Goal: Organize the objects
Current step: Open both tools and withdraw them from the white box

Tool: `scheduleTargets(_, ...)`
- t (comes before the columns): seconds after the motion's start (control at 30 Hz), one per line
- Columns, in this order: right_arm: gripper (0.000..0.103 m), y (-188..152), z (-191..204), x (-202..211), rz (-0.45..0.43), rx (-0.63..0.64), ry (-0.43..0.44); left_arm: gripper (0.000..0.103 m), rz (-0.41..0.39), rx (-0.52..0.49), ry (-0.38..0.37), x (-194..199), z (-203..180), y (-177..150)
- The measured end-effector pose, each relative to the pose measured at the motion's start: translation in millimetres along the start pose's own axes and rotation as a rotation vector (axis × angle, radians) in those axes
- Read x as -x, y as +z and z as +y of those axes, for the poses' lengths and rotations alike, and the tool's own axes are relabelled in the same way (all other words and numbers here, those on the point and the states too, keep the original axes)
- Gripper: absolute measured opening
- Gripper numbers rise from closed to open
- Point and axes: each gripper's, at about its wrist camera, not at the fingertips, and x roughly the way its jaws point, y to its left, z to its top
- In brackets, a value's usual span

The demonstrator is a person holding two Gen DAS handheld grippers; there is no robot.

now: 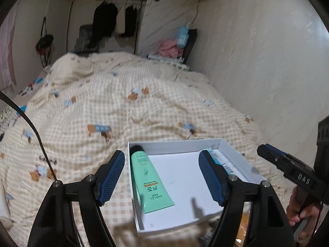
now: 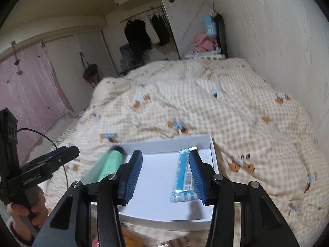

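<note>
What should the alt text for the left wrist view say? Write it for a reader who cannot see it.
An open left gripper hovers over a shallow white box on a checked quilt; nothing is between its blue pads. A green tube lies along the box's left wall and a blue wrapped bar along its right. The right gripper shows at the right edge.

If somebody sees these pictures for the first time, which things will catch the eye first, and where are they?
First, the shallow white box on the checked quilt, with a green tube lying along its left wall and a blue wrapped bar along its right. Next, the blue-padded left gripper and right gripper, both open above the box with nothing between their pads.
</note>
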Motion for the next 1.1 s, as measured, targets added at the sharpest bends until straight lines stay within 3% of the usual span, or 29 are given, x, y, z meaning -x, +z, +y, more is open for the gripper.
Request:
scheduleTargets(0.37,0.049,27,12,90,-0.124,0.069,0.13,0.082,-0.175,-0.225,-0.087,102,-37,14)
scheduleTargets(0.53,0.049,22,22,129,-0.161,0.146,0.144,0.084,-0.278,-0.294,-0.073,137,-51,9)
scheduleTargets(0.67,0.072,11,27,151,-0.188,0.17,0.17,0.086,-0.294,-0.313,-0.1,153,-56,2)
scheduleTargets(0.73,0.073,1,30,158,-0.188,0.183,0.163,0.087,-0.301,-0.322,-0.107,161,-59,-3)
scheduleTargets(0.87,0.099,-22,32,162,-0.194,0.205,0.163,0.092,-0.292,-0.338,-0.12,168,-64,-14)
scheduleTargets(1.0,0.102,-44,34,168,-0.243,0.231,0.109,0.094,-0.284,-0.347,-0.148,172,-68,-26)
scheduleTargets(1.1,0.102,-57,32,164,-0.192,0.228,0.143,0.094,-0.264,-0.343,-0.176,172,-69,-33)
